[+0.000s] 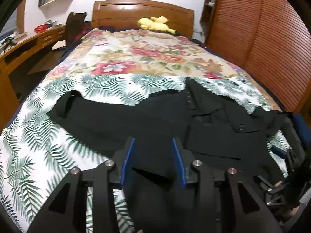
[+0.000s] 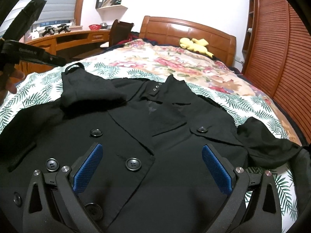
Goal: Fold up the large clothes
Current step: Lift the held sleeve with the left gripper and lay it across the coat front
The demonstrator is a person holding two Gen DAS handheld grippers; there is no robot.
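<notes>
Black coat (image 2: 155, 136) lies face-up, spread flat on the bed (image 1: 38, 145) for folding, collar toward the headboard (image 1: 143, 13). Left tongs (image 1: 153, 157) part-open over the coat's edge, gripping nothing. Right tongs (image 2: 153, 167) wide open above the coat's buttons, prob. lining up a grab.

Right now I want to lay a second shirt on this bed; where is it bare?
Free: the floral bedspread between the black coat and the yellow plush toy at the headboard. The palm-leaf sheet beside the coat's folded sleeve is bare too. The near end is crowded by the coat.
</notes>
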